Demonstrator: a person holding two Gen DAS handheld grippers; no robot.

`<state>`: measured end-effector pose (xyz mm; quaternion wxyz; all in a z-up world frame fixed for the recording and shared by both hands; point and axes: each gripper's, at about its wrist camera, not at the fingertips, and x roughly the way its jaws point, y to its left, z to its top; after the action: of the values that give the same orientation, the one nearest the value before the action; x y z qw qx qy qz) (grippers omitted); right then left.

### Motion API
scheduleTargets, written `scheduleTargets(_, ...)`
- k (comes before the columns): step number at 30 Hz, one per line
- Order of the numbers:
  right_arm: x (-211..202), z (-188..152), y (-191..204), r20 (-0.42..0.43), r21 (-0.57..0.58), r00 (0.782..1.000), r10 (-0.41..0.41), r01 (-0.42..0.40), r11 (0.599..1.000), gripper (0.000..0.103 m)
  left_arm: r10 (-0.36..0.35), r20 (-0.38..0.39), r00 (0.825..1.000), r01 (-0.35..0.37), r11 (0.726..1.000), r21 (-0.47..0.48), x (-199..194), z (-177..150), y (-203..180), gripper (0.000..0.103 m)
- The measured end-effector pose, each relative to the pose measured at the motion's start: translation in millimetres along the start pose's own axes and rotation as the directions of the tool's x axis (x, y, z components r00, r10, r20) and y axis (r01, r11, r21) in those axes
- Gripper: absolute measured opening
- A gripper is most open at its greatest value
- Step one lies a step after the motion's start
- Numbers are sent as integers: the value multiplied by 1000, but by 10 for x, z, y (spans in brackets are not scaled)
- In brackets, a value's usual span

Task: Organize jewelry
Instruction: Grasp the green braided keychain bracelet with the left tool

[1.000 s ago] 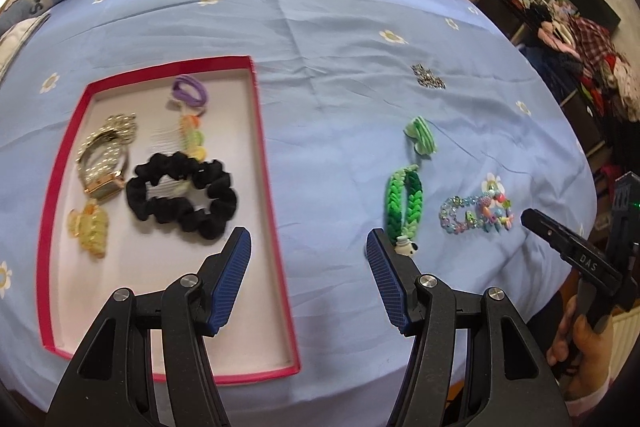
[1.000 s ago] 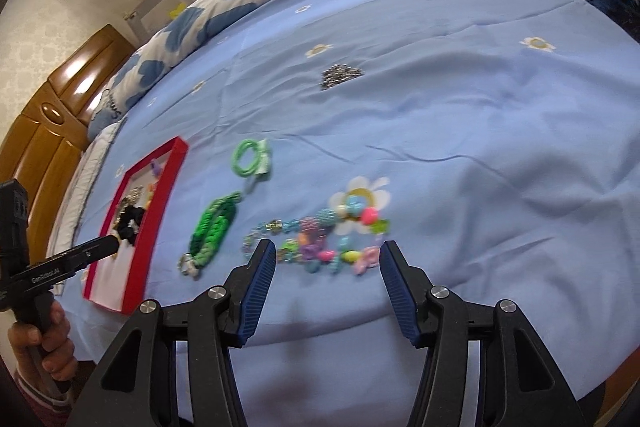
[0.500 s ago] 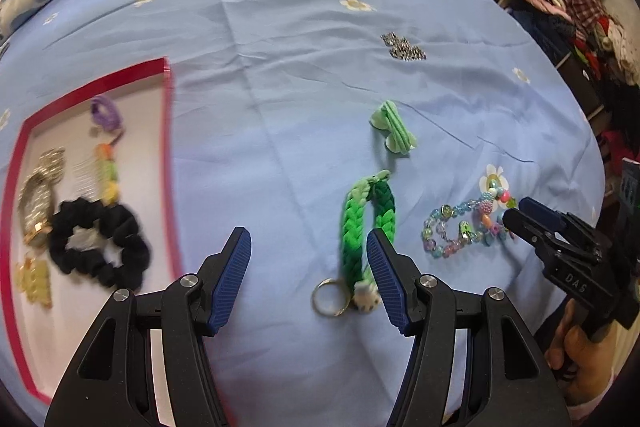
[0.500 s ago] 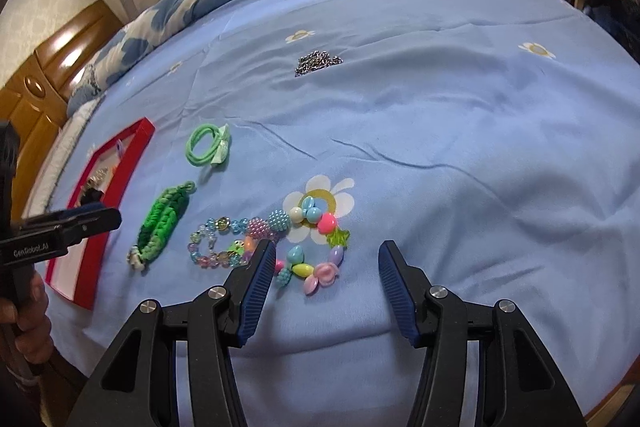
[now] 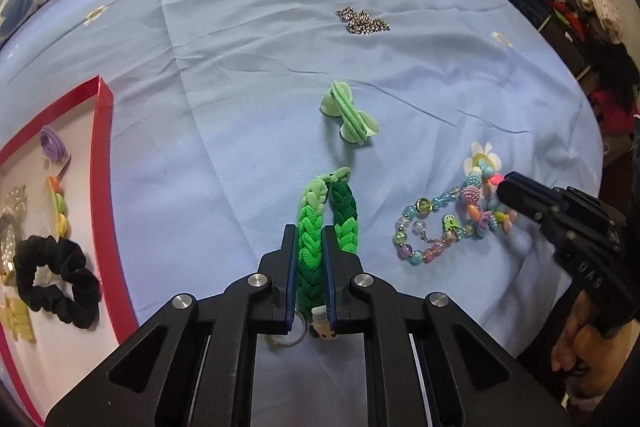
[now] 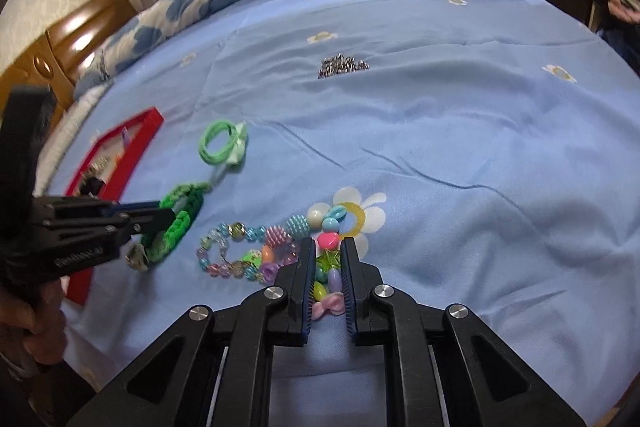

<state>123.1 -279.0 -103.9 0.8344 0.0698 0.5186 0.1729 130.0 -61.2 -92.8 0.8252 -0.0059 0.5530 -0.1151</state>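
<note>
Green braided keychain [image 5: 310, 247] pinched in left claw [image 5: 309, 235]; right claw [image 6: 327, 251] grips bead bracelet [image 6: 280, 247].

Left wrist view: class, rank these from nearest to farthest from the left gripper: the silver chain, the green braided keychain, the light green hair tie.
1. green braided keychain: clamped between the fingers of the left gripper.
2. light green hair tie: ahead, slightly right, on the sheet.
3. silver chain: farthest, further up the bed, right of centre.
</note>
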Motion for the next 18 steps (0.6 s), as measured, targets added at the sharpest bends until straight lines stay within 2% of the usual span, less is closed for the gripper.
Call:
scheduleTargets(7, -324, 139, -41, 69, 62, 994, 85, -89, 994, 12, -49, 62, 997, 53, 997, -61, -333, -83, 160, 9)
scheduleTargets(18, -492, 271, 275, 105, 60, 975, 196, -202, 977, 12, -42, 167, 985, 70, 984, -162, -908, -301, 541, 9)
